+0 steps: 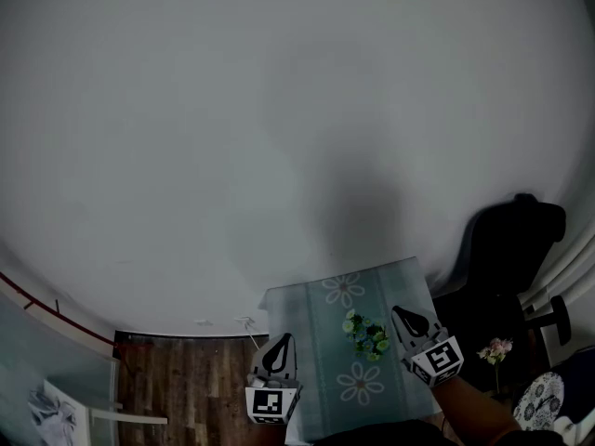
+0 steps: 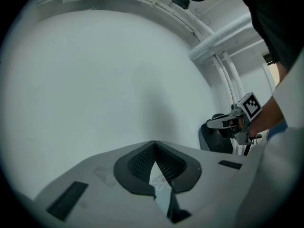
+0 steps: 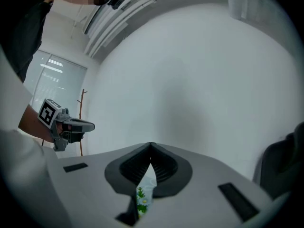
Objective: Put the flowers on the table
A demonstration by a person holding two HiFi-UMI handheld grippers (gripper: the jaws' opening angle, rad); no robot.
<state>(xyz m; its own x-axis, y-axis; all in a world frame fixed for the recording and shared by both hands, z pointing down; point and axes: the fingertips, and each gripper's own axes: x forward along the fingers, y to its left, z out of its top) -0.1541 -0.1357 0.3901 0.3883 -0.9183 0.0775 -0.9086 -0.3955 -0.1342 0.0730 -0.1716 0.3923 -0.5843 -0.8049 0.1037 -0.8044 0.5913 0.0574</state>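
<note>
A plain white wall (image 1: 279, 110) fills the upper and middle part of the head view, and nothing stands in front of it. At the lower left, a crumpled pale cloth (image 1: 51, 407) lies by a white stand (image 1: 102, 414), with a strip of wooden floor (image 1: 186, 379) to its right. Next comes the left gripper (image 1: 278, 341) at the bottom edge, just off the left edge of the table (image 1: 321, 342). In its own view the two pads meet at the tips with nothing between them, and only the daisy-printed table top shows through the slit below. The table sits at bottom centre under a pale teal cover with daisy prints. The flowers (image 1: 365, 334), a small green bunch with pale blossoms, already lie on it towards its right side, between the two grippers and nearer the right one. No pot or vase can be made out around them. The right gripper (image 1: 401, 313) is just to the right of the bunch, over the table's right edge. Its jaws are likewise closed tip to tip and grip nothing, and the bunch shows through the slit under them. Further right a black chair (image 1: 511, 240) stands against the wall. Below it are pink flowers (image 1: 495, 349) on a thin stem, whose holder cannot be seen, and a patterned round thing (image 1: 539, 402) in the lower right corner.
</note>
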